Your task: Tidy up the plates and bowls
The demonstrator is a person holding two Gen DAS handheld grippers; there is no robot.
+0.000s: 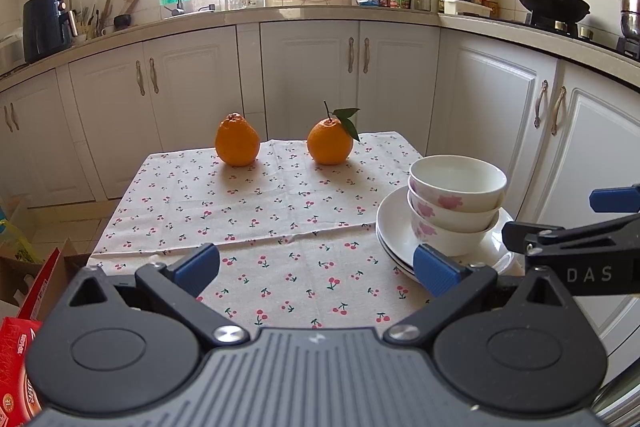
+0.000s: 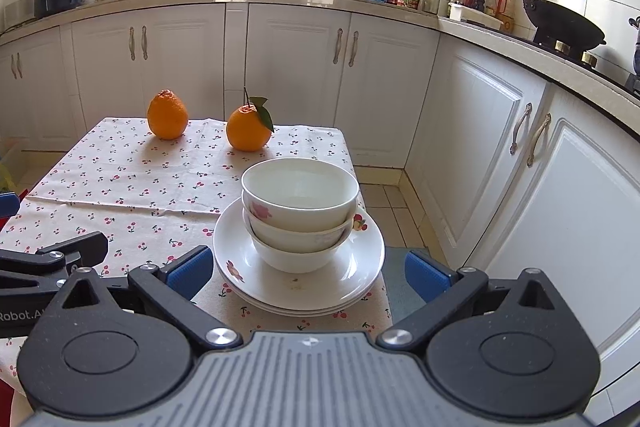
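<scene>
Small table (image 2: 120, 187) with a cherry-print cloth, middle of a kitchen. Near its right front edge, three bowls (image 2: 299, 213) sit nested one inside the other, upright, on a stack of white plates (image 2: 298, 283); three plate rims seem to show, though the count is hard to confirm. Top bowl looks empty; the insides of the lower two are hidden. The top plate carries only the bowls and a small speck.

By my reading, the sorting is largely done: all dishes in sight are gathered into one pile. What may remain is moving the pile elsewhere, or nothing at all.

Left tool (image 1: 316, 269) is spread wide over bare cloth, holding nothing. Right tool (image 2: 308, 273) is likewise wide apart, its blue pads to either side of the plate stack, not touching it.

Two oranges (image 1: 237, 140) stand at the far end, well apart from the dishes.
</scene>
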